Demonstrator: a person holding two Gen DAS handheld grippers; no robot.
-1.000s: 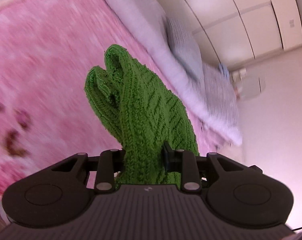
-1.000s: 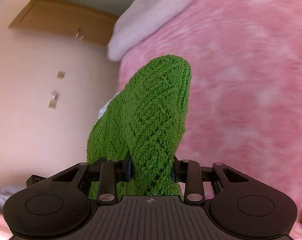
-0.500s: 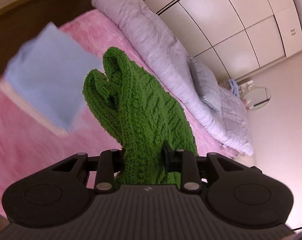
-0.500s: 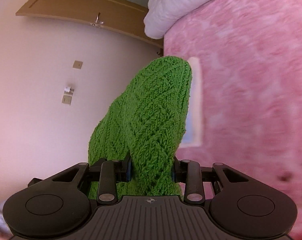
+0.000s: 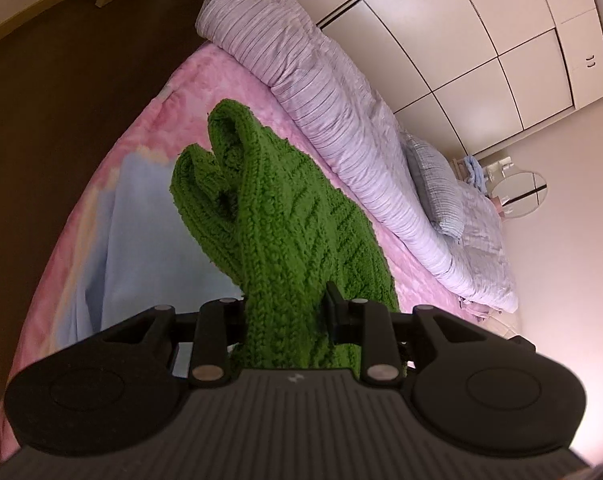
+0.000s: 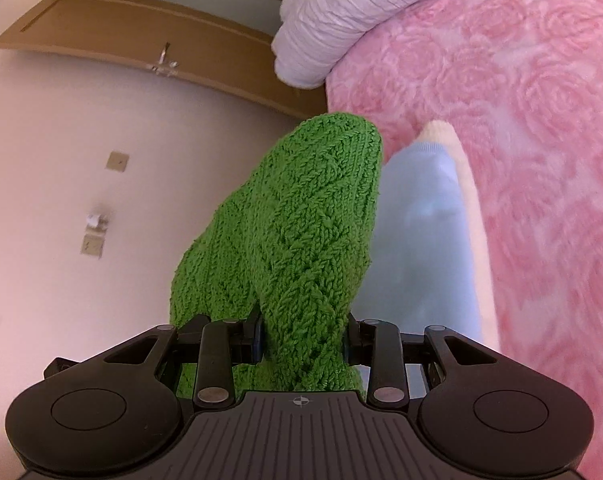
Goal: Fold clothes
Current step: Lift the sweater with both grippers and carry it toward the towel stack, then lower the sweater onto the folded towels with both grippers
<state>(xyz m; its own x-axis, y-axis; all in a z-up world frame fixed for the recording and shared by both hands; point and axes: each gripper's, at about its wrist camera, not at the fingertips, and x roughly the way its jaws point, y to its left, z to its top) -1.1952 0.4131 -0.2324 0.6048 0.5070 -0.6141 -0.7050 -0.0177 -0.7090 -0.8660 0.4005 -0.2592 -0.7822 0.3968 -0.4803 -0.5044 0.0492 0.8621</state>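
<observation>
The green knitted garment [image 5: 285, 232] is off the bed, bunched into thick folds and held up between the two grippers. At the left gripper [image 5: 287, 308] a double fold of the knit stands up out of the fingers, which are clamped on it from both sides, only partly closed because the wool is so bulky. At the right gripper [image 6: 303, 332] it is the same: the fingers squeeze a fat roll of the green knit [image 6: 301, 232], with more of it hanging below on the left side.

Beneath and beyond the garment lies a light blue folded cloth [image 5: 141, 240] on the pink bed cover [image 5: 173, 108], near the bed's edge. From the right side that blue cloth [image 6: 421, 240] sits just behind the knit, with a cream piece [image 6: 465, 184] along its far edge, on the rose-patterned pink cover [image 6: 521, 100].

A striped lilac duvet [image 5: 333, 120] is rolled along the far side of the bed, with a blue-grey pillow [image 5: 433, 188] beside it. White wardrobe doors [image 5: 481, 40] line the wall, and a wooden door [image 6: 141, 36] stands in the other wall.
</observation>
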